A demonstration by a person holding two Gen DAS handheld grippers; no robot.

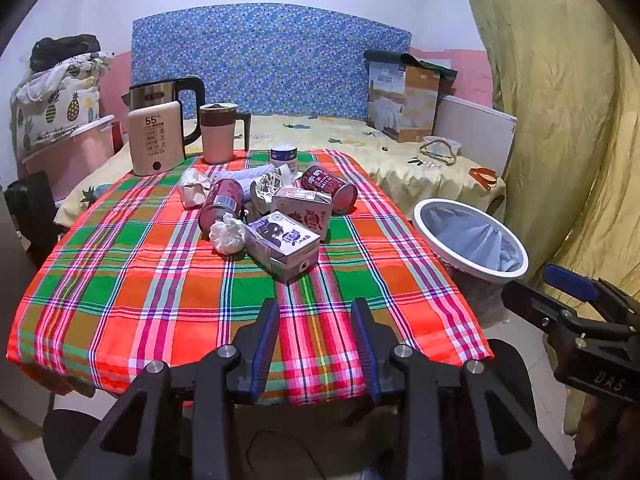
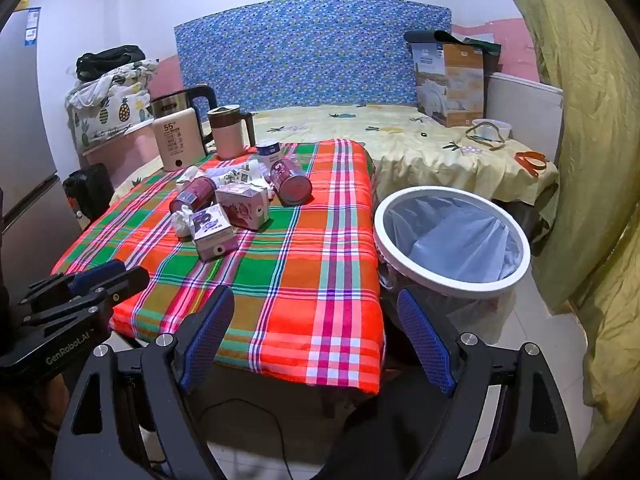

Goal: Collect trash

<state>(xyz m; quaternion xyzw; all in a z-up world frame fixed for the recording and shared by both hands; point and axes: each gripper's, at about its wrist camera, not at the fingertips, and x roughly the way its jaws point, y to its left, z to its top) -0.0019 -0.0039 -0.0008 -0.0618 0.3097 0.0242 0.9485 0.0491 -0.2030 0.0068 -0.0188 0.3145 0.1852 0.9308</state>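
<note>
A pile of trash lies mid-table on the plaid cloth (image 1: 160, 280): a purple milk carton (image 1: 284, 246), a pink carton (image 1: 304, 208), two maroon cans (image 1: 222, 206) (image 1: 330, 188), crumpled white tissue (image 1: 228, 234) and wrappers. The pile also shows in the right wrist view, with the purple carton (image 2: 212, 232) nearest. A white-rimmed bin (image 2: 452, 240) with a blue liner stands on the floor right of the table, also in the left wrist view (image 1: 472, 236). My left gripper (image 1: 316, 312) is open and empty over the table's near edge. My right gripper (image 2: 316, 304) is open and empty at the table's near right corner.
A kettle (image 1: 168, 96), a cream appliance (image 1: 156, 140) and a pink mug (image 1: 220, 132) stand at the table's far left. A small white jar (image 1: 284, 156) sits behind the pile. A bed (image 2: 440, 152) with a box lies behind; a yellow curtain (image 2: 580, 120) hangs right.
</note>
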